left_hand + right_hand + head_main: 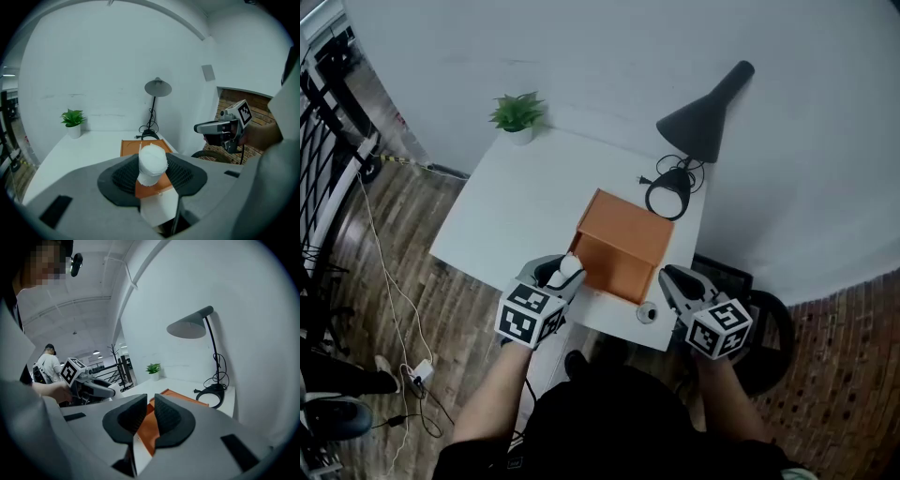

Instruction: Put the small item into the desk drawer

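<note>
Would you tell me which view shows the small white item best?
The left gripper view: the small white item stands close and large at centre. The head view shows it tiny; the right gripper view doesn't show it clearly.

The right gripper (pixel 150 405) has its two dark pads almost together. There's only a thin slit between them, and nothing is in it. Straight past the pads you see the orange drawer (pixel 180 397) sitting on the white desk (pixel 180 383). Right of the drawer is the lamp base (pixel 212 392) with a cord looped round it, and the grey shade (pixel 187 327) hangs up above. Beyond the drawer is a little potted plant (pixel 153 368). Left of the drawer, a hand (pixel 50 392) holds the left gripper (pixel 105 391), with its marker cube (pixel 70 371) on top.
</note>
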`<state>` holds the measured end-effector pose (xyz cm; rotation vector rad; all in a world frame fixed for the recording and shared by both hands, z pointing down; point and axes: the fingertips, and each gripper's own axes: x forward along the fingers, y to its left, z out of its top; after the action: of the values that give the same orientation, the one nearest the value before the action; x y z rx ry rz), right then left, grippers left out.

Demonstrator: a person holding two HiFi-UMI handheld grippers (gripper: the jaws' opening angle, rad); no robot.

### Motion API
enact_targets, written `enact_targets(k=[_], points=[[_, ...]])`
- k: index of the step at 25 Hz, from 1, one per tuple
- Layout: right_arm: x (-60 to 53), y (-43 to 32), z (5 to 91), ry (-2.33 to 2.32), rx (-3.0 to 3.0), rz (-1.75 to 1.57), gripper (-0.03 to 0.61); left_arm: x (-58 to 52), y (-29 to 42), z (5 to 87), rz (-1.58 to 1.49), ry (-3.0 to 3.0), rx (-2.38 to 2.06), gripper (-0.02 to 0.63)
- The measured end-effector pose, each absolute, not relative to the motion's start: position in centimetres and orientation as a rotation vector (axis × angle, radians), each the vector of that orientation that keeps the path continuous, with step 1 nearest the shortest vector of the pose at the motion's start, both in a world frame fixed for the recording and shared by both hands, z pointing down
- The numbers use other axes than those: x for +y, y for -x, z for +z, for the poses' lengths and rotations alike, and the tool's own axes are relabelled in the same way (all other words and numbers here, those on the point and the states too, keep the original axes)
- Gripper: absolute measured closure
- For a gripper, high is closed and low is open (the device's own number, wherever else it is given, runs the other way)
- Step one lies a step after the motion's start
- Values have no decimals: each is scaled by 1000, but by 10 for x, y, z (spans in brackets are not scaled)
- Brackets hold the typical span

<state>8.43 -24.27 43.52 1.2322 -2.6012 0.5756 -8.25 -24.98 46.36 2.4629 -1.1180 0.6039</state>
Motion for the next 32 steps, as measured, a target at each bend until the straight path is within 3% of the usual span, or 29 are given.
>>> enact_targets(k=[32], points=[[-261,-145,527,-1168,-2439,803,534,-299,-31,595,766,-2423,-856,433]])
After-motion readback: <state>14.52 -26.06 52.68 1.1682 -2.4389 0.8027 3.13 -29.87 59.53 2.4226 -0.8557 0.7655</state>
